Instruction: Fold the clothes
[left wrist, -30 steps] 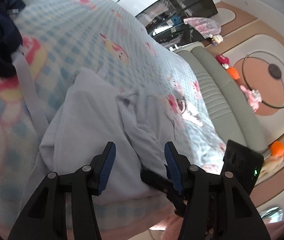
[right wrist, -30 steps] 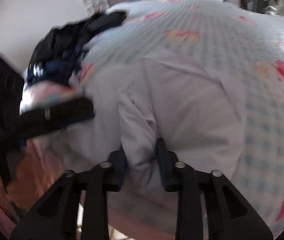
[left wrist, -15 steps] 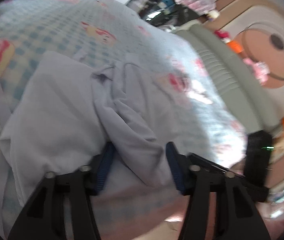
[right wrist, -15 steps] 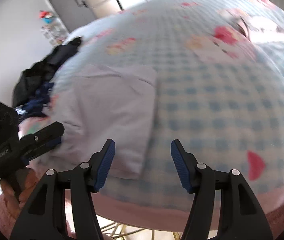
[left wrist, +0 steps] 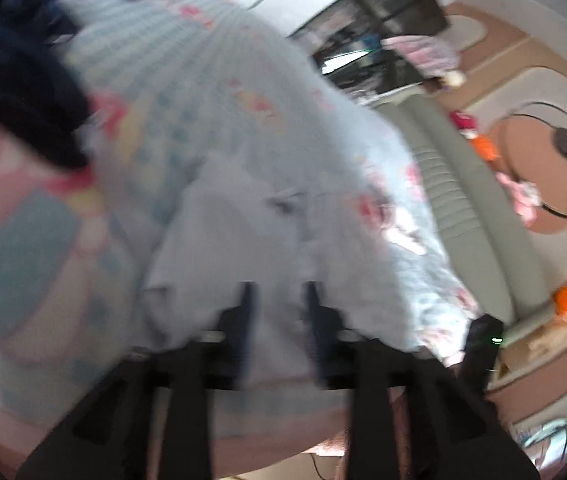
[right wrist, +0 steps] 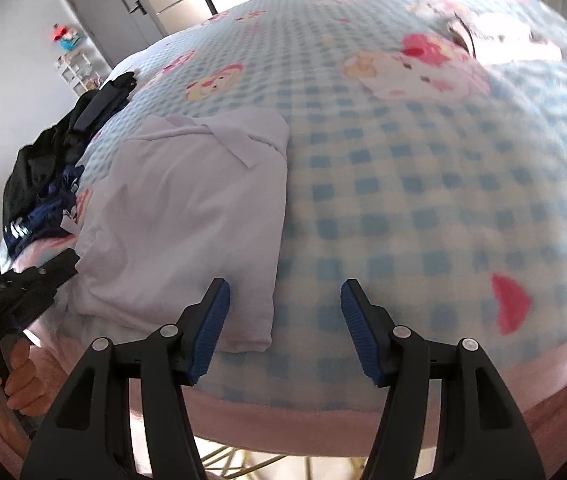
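You have one pale lilac-white folded garment (right wrist: 187, 216) lying flat on the bed's blue-and-white checked fleece blanket with cartoon prints (right wrist: 423, 184), close to the blanket's near edge and toward its left side as your right wrist camera sees it. One heap of dark clothes, black and navy (right wrist: 51, 168), sits at the bed's left edge, beyond the pale garment. There are two tools in play. Your right tool (right wrist: 281, 320) hangs over the near edge of the bed with its blue-padded fingers (right wrist: 211, 324) standing well apart; the garment's near right corner lies below the gap, nearer the left finger, and neither pad presses on cloth, so this tool is open and holds nothing. Your left tool (left wrist: 277, 312) is badly blurred in its own camera: its two dark fingers (left wrist: 243, 312) stand over the near part of the same pale garment with cloth showing between them, and its jaws are opening. You cannot make out there whether the pads touch the fabric. In the right wrist view the left tool's black body (right wrist: 15, 288) sits at the garment's left edge, and your hand (right wrist: 15, 376) grips its handle below.
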{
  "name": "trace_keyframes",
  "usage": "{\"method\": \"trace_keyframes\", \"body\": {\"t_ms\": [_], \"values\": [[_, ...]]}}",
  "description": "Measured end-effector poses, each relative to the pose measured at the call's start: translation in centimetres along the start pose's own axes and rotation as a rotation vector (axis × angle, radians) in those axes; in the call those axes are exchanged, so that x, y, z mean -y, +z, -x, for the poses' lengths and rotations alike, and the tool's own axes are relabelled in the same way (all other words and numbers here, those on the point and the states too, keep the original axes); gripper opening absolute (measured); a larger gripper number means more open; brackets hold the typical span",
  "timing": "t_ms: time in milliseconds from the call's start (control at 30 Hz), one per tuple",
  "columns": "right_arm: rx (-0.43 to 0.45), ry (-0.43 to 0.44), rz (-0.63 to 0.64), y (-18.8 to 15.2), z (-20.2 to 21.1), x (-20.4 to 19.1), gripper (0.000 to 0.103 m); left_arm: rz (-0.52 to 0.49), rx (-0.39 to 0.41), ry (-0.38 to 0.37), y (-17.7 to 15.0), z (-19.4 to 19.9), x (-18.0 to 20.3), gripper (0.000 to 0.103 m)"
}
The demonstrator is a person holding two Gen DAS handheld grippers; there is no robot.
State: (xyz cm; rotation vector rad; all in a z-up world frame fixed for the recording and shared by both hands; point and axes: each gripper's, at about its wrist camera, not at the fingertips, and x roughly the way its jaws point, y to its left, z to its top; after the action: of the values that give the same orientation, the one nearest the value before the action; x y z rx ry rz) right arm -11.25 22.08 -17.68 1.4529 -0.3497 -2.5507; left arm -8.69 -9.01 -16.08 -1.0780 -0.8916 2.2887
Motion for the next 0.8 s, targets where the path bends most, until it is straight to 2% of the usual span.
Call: {"method": "trace_keyframes", "body": {"t_ms": [33,67,167,233,267,300,333,367,433,467,600,633,667,700,733,767,800], "values": [[-0.001,-0.006,0.006,0.0,0.1,0.0,0.060,-0.032,0.005,-0.027,0.0,-0.1,0.8,0.067],[-0.001,-0.016,0.018,-0.1,0.2,-0.1,0.060,-0.059,-0.001,-0.038,-0.2,-0.4,1.6,0.067],[-0.005,-0.038,0.028,-0.4,0.4,0.0,0.060,-0.156,-0.054,0.048,-1.1,-2.6,3.6,0.067],[-0.009,-0.022,0.005,-0.6,0.4,0.2,0.060,-0.215,-0.105,0.148,-1.7,-4.8,4.7,0.066],[-0.011,-0.015,-0.003,-0.6,0.3,0.2,0.060,-0.222,-0.102,0.194,-1.8,-5.2,4.7,0.063],[-0.012,-0.012,-0.006,-0.7,0.2,0.2,0.060,-0.229,-0.098,0.239,-1.8,-5.6,4.7,0.038],[-0.014,-0.010,-0.005,-0.7,0.1,0.1,0.060,-0.236,-0.095,0.285,-1.9,-6.1,4.8,0.020],[-0.012,-0.010,-0.002,-0.8,0.1,0.0,0.060,-0.241,-0.091,0.328,-1.9,-6.5,4.8,0.019],[-0.009,-0.003,0.004,-0.8,0.2,-0.3,0.060,-0.203,-0.041,0.303,-1.8,-4.8,4.6,0.014],[-0.006,-0.001,0.005,-0.8,0.4,-0.3,0.060,-0.192,-0.008,0.299,-1.8,-3.8,4.6,0.013],[0.007,0.000,-0.028,-0.5,0.6,0.5,0.061,-0.168,0.104,0.388,-1.4,-0.2,4.4,0.013],[0.005,0.006,-0.039,-0.5,0.6,0.8,0.061,-0.136,0.101,0.367,-1.1,0.3,3.8,0.014],[0.001,0.015,-0.050,-0.5,0.5,1.0,0.061,-0.104,0.051,0.311,-0.6,-0.2,2.8,0.018],[-0.002,0.025,-0.060,-0.6,0.4,1.3,0.061,-0.073,0.002,0.256,-0.2,-0.7,1.8,0.029],[-0.005,0.031,-0.064,-0.6,0.3,1.4,0.061,-0.050,-0.026,0.250,0.1,-1.4,1.5,0.043],[-0.008,0.034,-0.061,-0.8,0.2,1.4,0.061,-0.044,-0.034,0.256,0.3,-2.0,1.3,0.042],[-0.014,0.033,-0.052,-0.9,0.1,1.3,0.061,-0.038,-0.041,0.263,0.5,-2.5,1.2,0.033]]}}
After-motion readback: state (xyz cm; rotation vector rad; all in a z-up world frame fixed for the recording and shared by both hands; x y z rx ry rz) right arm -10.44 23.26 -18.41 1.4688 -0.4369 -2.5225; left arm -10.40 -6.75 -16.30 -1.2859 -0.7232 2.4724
